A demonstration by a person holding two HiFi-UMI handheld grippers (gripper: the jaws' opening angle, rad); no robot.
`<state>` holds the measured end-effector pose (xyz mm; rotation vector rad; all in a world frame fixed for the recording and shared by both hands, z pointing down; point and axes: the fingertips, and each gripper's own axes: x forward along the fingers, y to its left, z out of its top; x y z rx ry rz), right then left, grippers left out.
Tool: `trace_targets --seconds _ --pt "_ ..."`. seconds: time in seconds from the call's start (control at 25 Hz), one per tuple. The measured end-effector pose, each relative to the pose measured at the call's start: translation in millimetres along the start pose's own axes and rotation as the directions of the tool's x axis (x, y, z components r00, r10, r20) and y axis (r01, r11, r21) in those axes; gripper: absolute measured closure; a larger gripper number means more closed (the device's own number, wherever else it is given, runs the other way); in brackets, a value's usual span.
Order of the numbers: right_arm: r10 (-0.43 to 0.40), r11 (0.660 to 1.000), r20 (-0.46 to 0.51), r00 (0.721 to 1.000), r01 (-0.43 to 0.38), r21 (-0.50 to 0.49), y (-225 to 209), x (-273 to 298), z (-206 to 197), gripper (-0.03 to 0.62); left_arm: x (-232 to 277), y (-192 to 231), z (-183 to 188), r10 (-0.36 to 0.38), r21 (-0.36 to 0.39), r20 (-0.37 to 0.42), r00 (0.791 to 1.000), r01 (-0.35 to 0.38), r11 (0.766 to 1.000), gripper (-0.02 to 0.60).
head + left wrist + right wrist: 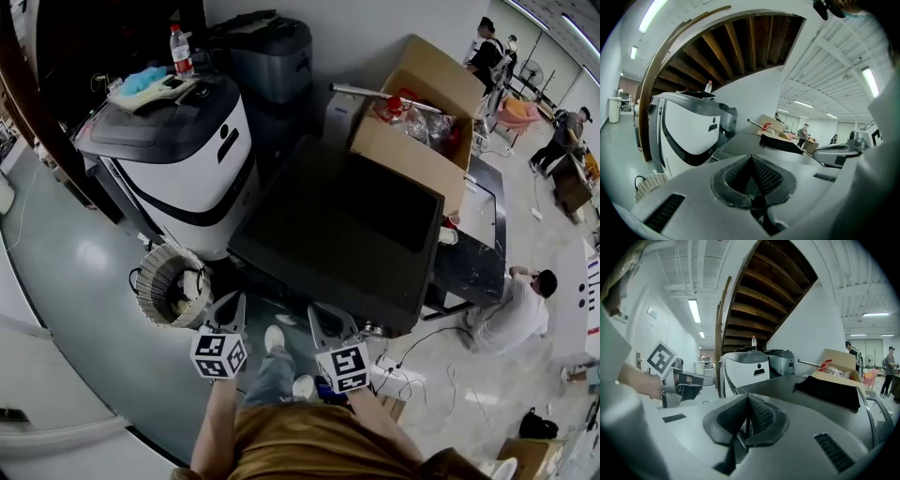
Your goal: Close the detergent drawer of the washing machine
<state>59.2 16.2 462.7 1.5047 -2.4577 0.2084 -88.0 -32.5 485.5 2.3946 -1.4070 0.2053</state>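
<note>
A white washing machine [183,159] with a grey lid stands at the upper left, a small dark slot on its front. It also shows in the left gripper view [686,126] and the right gripper view [747,369]. I cannot make out a detergent drawer on it. My left gripper [228,305] and right gripper [323,319] are held low and close to my body, well short of the machine. The left gripper's [751,159] jaws are shut, with nothing between its pads. The right gripper's [748,397] are shut on nothing too.
A large dark flat-topped unit [342,225] fills the middle, with an open cardboard box [422,122] behind it. A water bottle [180,52] and blue cloth [145,80] lie on the machine's lid. A ribbed round basket [169,286] sits on the floor. People work at the right.
</note>
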Motion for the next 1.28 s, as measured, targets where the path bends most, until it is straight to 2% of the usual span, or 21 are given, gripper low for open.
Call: trace_targets --seconds 1.28 --pt "0.003 1.000 -0.027 1.000 -0.003 -0.012 -7 -1 -10 0.582 8 -1 -11 0.008 -0.007 -0.027 1.000 -0.008 1.000 0.557"
